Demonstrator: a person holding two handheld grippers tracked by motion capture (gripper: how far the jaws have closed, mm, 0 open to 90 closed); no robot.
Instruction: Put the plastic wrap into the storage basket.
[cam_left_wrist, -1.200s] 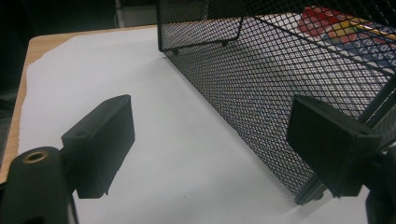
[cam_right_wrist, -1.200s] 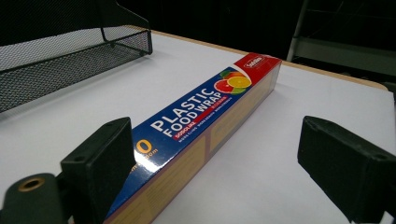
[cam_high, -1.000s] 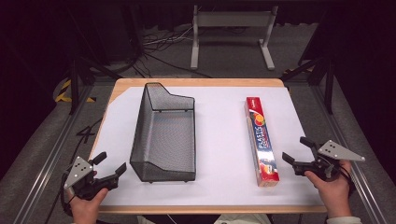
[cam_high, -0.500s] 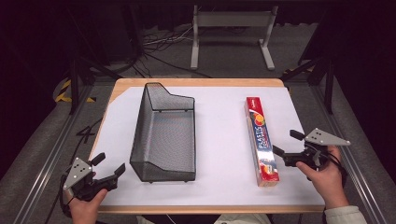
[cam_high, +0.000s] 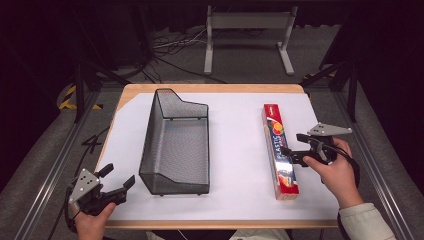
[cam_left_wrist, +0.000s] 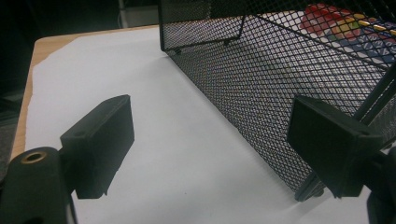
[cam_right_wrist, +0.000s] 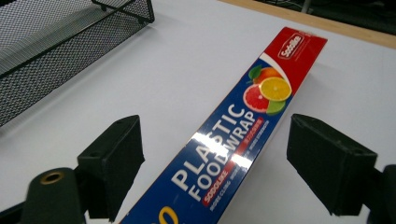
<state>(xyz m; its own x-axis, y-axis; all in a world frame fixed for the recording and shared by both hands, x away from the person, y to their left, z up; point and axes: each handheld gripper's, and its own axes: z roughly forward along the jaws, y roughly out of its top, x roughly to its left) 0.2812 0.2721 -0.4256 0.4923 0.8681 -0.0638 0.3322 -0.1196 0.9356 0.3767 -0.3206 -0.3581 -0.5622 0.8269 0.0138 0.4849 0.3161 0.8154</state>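
- High view, nearest edge: the left gripper (cam_high: 116, 186) sits at the table's (cam_high: 240, 107) near-left corner, jaws spread, holding nothing, just beside the wire basket (cam_high: 176, 145).
- Right gripper (cam_high: 292, 147), jaws spread, hovers over the middle of the plastic wrap box (cam_high: 279, 150); neither jaw touches it.
- Box lies lengthwise on the white sheet, right of the basket, well apart.
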